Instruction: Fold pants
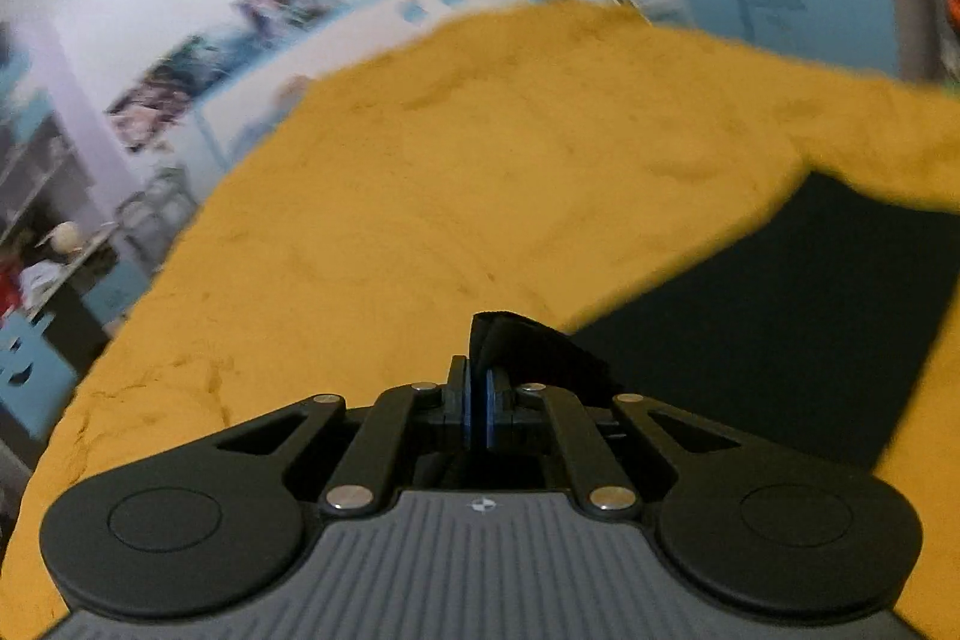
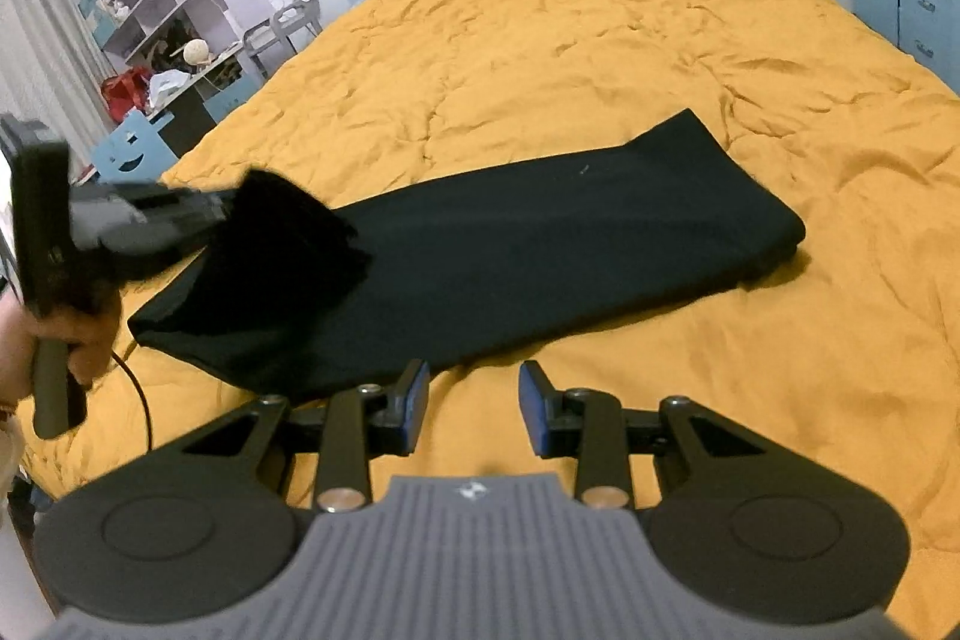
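Mustard bedding (image 2: 600, 40) covered the bed under both my grippers. Nearest me, my right gripper (image 2: 474, 403) hovered just off the bed's near edge, fingers apart and empty. Beyond it the black pants (image 2: 540, 244) lay as one long strip. My left gripper (image 1: 478, 400), fingers clamped on the hem end, held it lifted at the bed's left side. I judged the crosswise folds not yet done.

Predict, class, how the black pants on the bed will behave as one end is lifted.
Probably floppy: the end of the pants pinched in the left gripper bunches and droops. Likely light, since a small pinch lifts it. The rest will probably drag along the yellow bedspread.
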`<state>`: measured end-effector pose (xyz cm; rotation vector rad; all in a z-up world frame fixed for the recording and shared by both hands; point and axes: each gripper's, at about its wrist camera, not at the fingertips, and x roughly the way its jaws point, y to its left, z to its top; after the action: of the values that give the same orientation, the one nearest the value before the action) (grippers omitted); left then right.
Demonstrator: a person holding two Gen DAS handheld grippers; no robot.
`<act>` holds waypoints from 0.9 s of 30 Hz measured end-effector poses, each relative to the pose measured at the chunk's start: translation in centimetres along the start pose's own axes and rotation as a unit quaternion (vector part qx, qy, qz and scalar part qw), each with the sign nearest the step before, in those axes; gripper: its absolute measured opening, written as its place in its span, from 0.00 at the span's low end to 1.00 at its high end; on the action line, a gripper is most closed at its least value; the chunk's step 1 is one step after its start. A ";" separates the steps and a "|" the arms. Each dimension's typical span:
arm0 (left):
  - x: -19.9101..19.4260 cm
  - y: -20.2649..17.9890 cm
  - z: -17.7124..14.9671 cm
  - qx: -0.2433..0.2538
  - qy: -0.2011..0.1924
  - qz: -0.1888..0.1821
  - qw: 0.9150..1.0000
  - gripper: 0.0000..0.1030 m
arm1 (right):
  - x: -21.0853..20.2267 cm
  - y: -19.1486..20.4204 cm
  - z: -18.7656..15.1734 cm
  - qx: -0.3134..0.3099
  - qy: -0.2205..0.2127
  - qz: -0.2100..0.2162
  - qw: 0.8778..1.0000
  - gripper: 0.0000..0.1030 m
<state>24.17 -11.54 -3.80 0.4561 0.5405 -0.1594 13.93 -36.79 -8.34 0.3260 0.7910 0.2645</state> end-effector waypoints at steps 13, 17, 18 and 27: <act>1.9 -5.2 -4.5 0.027 0.119 -0.145 0.982 0.14 | 1.0 0.8 0.3 -0.007 0.013 0.013 1.000 0.29; 2.4 -4.6 -4.4 -0.029 0.145 -0.193 0.970 0.11 | 1.4 1.2 0.6 -0.010 0.015 0.016 1.000 0.29; 2.7 -4.2 -4.4 -0.048 0.154 -0.213 0.964 0.11 | 1.6 1.4 0.6 -0.012 0.016 0.017 1.000 0.29; -0.3 1.1 -4.7 -0.154 0.123 -0.232 0.953 0.21 | 4.4 3.7 2.1 -0.017 0.037 0.053 0.998 0.34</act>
<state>22.03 -8.40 -6.82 0.0354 0.8984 -0.4659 18.00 -32.21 -8.36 0.3279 0.8422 0.3902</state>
